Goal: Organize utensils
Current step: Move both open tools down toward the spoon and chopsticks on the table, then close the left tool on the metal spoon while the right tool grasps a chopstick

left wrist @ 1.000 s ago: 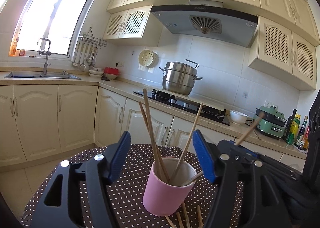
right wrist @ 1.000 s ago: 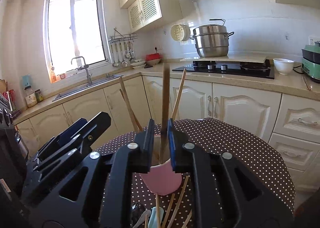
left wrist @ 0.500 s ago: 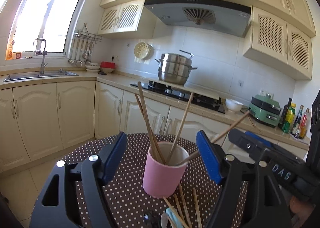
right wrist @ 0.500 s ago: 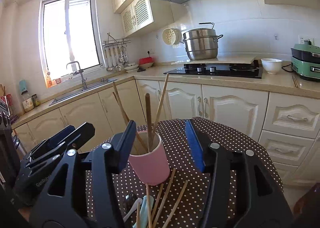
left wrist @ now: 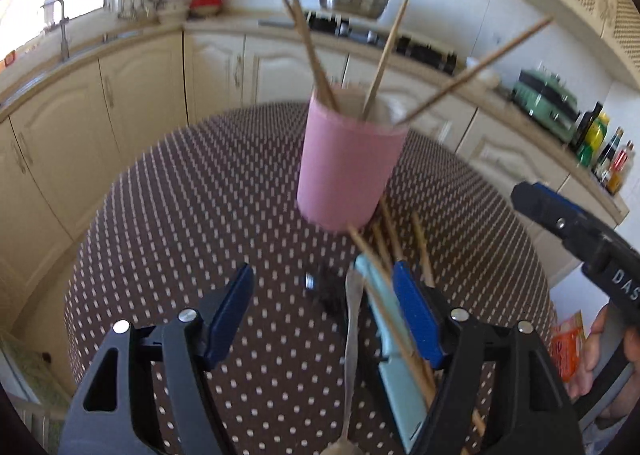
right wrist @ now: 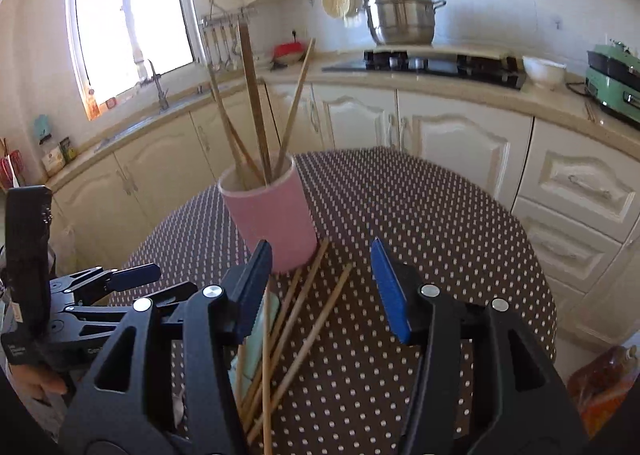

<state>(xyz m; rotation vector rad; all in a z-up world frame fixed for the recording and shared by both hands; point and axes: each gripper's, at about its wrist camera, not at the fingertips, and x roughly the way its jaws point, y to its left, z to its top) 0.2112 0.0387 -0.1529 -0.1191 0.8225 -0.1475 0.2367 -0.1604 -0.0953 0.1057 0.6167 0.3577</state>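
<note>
Kitchen setting, dotted tablecloth: a pink cup already holds several chopsticks, and loose chopsticks lie at its foot, long axes running from the cup base toward the cameras. Both the left gripper and the right gripper are spread and empty. Judged nearer, the left straddles the spoon and teal handle.

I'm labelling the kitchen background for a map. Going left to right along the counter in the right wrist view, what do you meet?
Sink tap → hanging utensil rack → red bowl → steel pot on the stove → white bowl → green appliance.
</note>
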